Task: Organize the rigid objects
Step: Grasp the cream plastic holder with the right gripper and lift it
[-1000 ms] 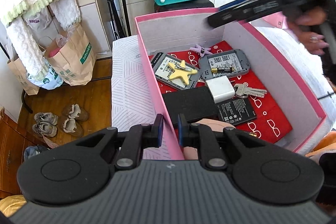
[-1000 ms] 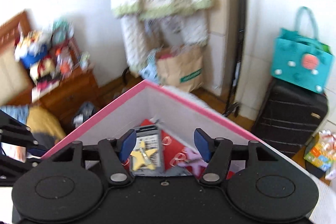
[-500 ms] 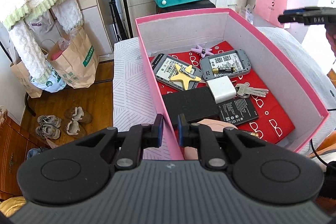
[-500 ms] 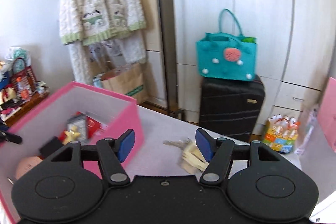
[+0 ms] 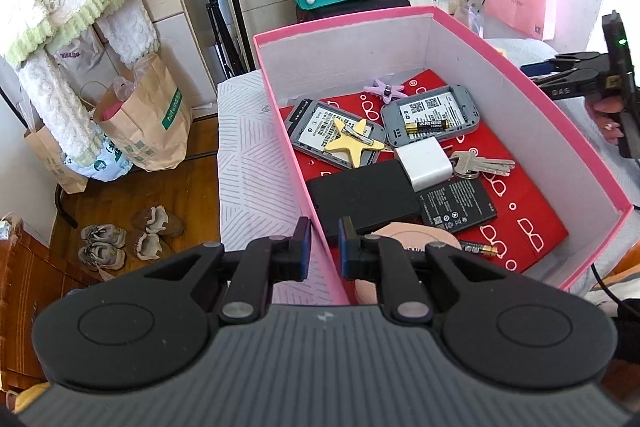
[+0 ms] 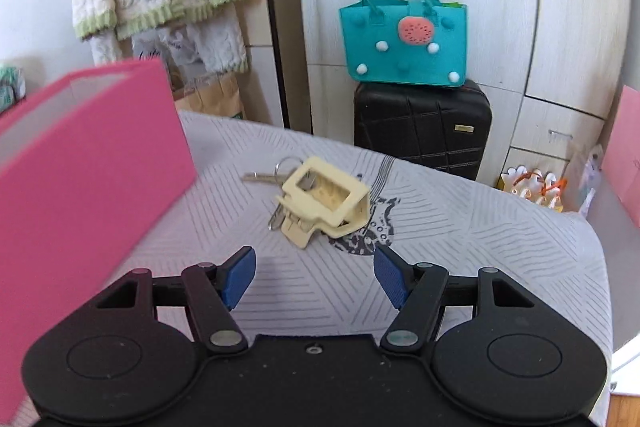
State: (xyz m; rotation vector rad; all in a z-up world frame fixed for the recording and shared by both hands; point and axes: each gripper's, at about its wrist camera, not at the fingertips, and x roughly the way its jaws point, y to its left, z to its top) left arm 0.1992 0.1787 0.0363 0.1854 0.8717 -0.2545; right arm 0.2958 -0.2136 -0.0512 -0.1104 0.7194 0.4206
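A pink box stands on the bed and holds a yellow star clip, two grey device shells, a white charger, keys, a black battery and a black slab. My left gripper is shut on the box's near left wall. My right gripper is open and empty, low over the bed, just short of a cream hair claw clip lying on a bunch of keys. It also shows at the far right of the left wrist view.
The pink box's outer wall stands close on the right gripper's left. The bed has a white striped cover. Behind are a teal bag on a black suitcase, wardrobes, a paper bag and shoes on the floor.
My right gripper has swung out of the box, over its right wall, and come down towards the claw clip and keys on the bed. My left gripper has kept hold of the box wall.
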